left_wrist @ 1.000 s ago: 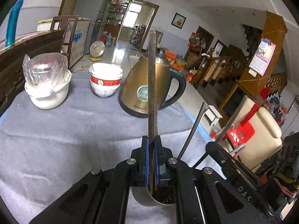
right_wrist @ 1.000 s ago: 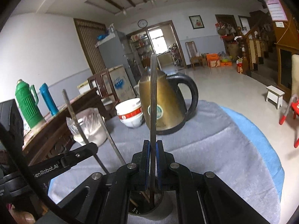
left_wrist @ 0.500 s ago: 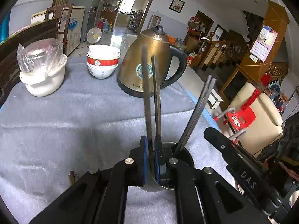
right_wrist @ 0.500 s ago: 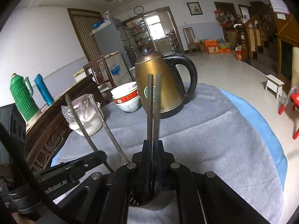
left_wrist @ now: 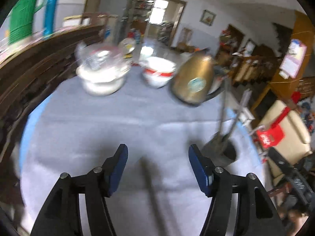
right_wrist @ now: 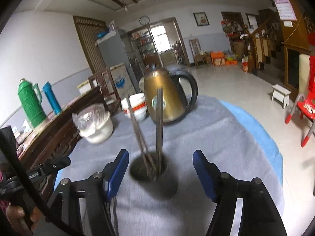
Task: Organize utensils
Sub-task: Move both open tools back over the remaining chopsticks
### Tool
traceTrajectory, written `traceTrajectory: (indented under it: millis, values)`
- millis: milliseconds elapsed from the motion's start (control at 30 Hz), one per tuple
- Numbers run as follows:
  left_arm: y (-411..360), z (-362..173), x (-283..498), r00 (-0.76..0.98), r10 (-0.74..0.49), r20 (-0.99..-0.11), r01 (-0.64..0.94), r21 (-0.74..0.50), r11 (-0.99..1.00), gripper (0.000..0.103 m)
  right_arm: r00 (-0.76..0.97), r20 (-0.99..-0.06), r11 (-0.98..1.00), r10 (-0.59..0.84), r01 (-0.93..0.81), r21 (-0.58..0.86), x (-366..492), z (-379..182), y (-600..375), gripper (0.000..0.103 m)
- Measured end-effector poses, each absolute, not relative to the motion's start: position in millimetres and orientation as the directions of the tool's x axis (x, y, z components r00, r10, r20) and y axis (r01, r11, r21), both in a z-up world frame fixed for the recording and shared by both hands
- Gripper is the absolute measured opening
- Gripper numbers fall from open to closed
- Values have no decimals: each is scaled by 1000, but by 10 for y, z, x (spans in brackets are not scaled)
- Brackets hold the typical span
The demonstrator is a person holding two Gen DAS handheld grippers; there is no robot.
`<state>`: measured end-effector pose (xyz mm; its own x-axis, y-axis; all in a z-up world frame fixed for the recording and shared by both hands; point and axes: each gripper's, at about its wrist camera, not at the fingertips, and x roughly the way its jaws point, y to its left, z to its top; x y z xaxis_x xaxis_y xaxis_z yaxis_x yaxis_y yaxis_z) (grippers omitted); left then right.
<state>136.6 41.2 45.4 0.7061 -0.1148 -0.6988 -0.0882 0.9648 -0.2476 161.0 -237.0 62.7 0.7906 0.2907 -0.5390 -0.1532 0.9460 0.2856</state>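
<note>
A dark metal cup [right_wrist: 149,170] stands on the grey cloth and holds several dark chopsticks [right_wrist: 159,122] that lean upward. My right gripper [right_wrist: 160,157] is open and empty, its jaws spread on either side of the cup. In the left wrist view the cup [left_wrist: 222,150] with chopsticks [left_wrist: 223,116] stands to the right of my left gripper [left_wrist: 157,151], which is open and empty. One dark chopstick [left_wrist: 150,188], blurred, lies on the cloth between and below the left jaws.
A gold kettle [right_wrist: 164,96], a red-banded white bowl [right_wrist: 135,105] and a white pot with a plastic bag [right_wrist: 96,123] stand at the back of the round table [right_wrist: 216,137]. A wooden sideboard [right_wrist: 49,135] with green and blue flasks lines the left.
Both grippers have opened and let go of their chopsticks, which now stand in the cup. The left gripper has swung left, away from the cup; the right has backed off a little.
</note>
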Motion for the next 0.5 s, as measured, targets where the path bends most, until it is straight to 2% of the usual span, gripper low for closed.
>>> traceTrajectory:
  millis: [233,500]
  values:
    - [817,-225,1177,553,-1,-833,-244,-163,956,65,633,-698,937,336,-145,319,1365,-59,-2136,72]
    - [919,-600,1058,462,28,-887,-261,-106,960,65,523,-804,959,282,-135,248,1318,-513,-1871,72]
